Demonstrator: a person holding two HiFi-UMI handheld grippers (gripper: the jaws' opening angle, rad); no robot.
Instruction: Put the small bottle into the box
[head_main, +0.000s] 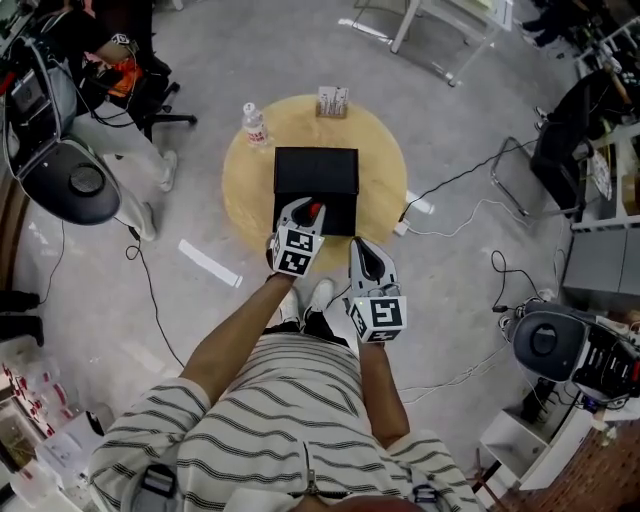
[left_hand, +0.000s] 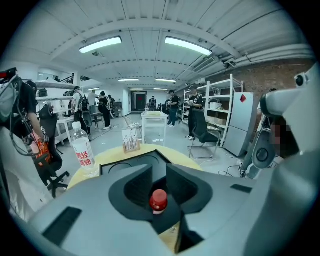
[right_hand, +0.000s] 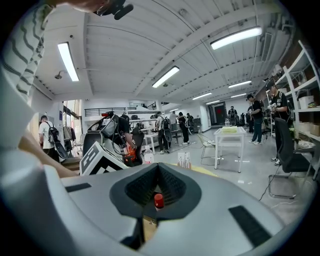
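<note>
1. From the head view, a black box (head_main: 316, 165) sat in the middle of a round wooden table (head_main: 245, 205). A large water bottle (head_main: 255, 125) stood at the far left edge of the table, apart from the box.
2. The small bottle (left_hand: 158, 200) showed only as a red cap on a pale neck, upright at the near end of the box. I judged that it was standing inside the box, not hanging from my tool.
3. My left gripper (left_hand: 159, 168) hovered over it with its jaws partly apart and the cap in the gap between them. A dark sliver showed to the right of the cap, so I read no clamp on it.
4. My right gripper (right_hand: 157, 169) hung over the near right edge of the table. Its jaw tips were together and gripped nothing.
5. I expected the bottle to be light, stiff and smooth, and narrow enough to tip easily. If I had to take it again, I would close the pads on opposite sides just under the cap. I would avoid the rounded top of the cap and squeeze gently.
</note>
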